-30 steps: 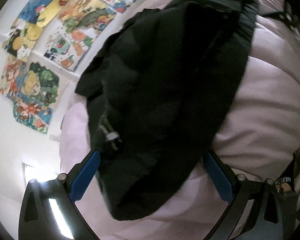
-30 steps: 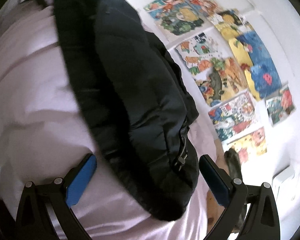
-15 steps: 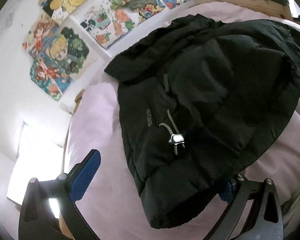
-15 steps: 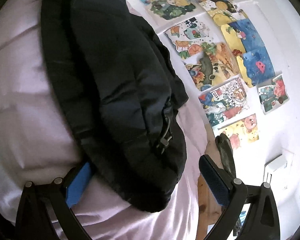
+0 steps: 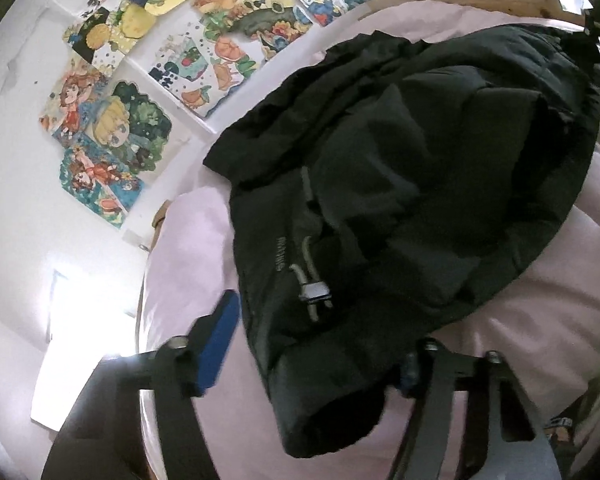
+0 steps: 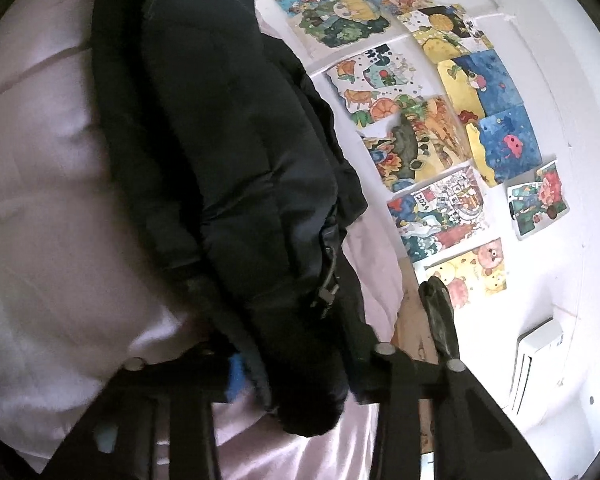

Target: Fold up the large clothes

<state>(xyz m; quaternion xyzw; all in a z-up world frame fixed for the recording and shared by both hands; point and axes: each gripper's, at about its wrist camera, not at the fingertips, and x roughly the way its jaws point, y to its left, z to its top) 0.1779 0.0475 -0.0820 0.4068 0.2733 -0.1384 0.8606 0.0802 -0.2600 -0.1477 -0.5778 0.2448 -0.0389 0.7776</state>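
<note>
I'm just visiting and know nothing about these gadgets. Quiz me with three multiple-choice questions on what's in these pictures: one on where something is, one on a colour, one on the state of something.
1. Where does the black jacket lie?
A. On the pale pink bedding
B. On a wooden chair
C. Hanging on the wall

2. What colour are the pads on the left gripper?
A. Red
B. Blue
C. Yellow

3. What is between the fingers of the right gripper?
A. Nothing
B. A drawing
C. An edge of the jacket

Answers:
1. A, the jacket spreads over the pink bedding in both views.
2. B, a blue pad shows beside the jacket's hem.
3. C, dark padded fabric fills the gap as the jaws are closing, with drawings only on the wall.
</note>
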